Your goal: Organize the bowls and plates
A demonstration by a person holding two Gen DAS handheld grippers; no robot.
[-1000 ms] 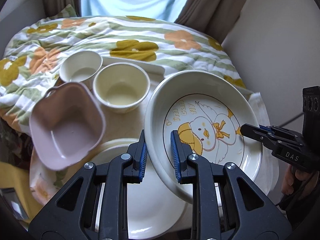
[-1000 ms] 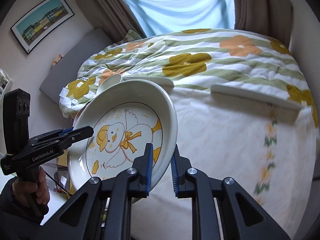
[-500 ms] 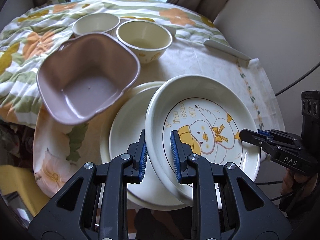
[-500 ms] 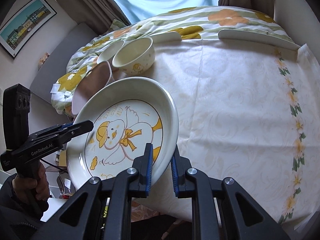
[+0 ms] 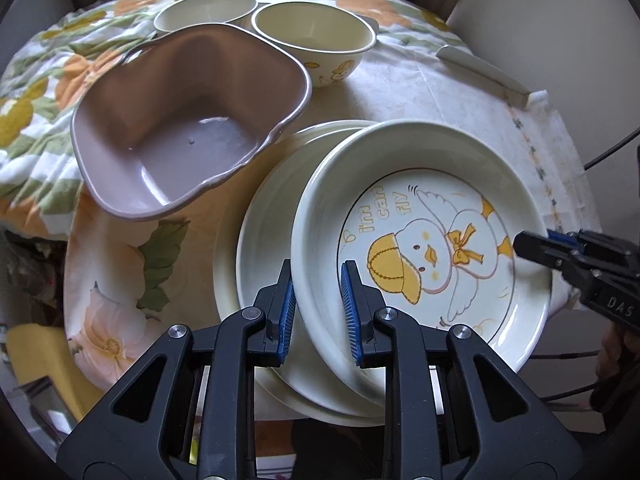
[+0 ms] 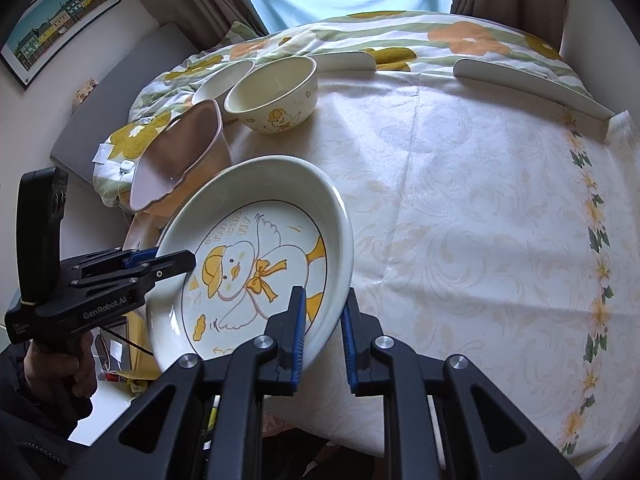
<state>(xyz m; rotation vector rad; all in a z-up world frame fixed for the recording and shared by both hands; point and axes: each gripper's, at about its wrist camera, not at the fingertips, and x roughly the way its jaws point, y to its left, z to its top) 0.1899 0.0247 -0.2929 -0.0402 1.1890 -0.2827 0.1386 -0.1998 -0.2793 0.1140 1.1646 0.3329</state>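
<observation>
A cream duck plate [image 5: 424,240] is held by opposite rims. My left gripper [image 5: 318,312] is shut on its near rim, and my right gripper [image 5: 536,248] pinches the far right rim. In the right wrist view my right gripper [image 6: 323,332] is shut on the duck plate [image 6: 256,264], and the left gripper [image 6: 176,260] clamps the plate's left edge. The plate hangs slightly tilted over a plain cream plate [image 5: 264,240], offset to its right; I cannot tell whether they touch. A mauve square bowl [image 5: 188,132] sits just behind.
Two cream bowls [image 5: 316,36] [image 5: 204,12] stand behind the mauve bowl. A pale tablecloth [image 6: 460,220] covers the table, with white edge rails [image 6: 532,80] at the back. A floral quilt [image 6: 400,36] lies beyond. A person's hand [image 6: 76,364] grips the left handle.
Both grippers have lowered the duck plate together until it hangs over the plain cream plate. The bowls now look nearer and larger.
</observation>
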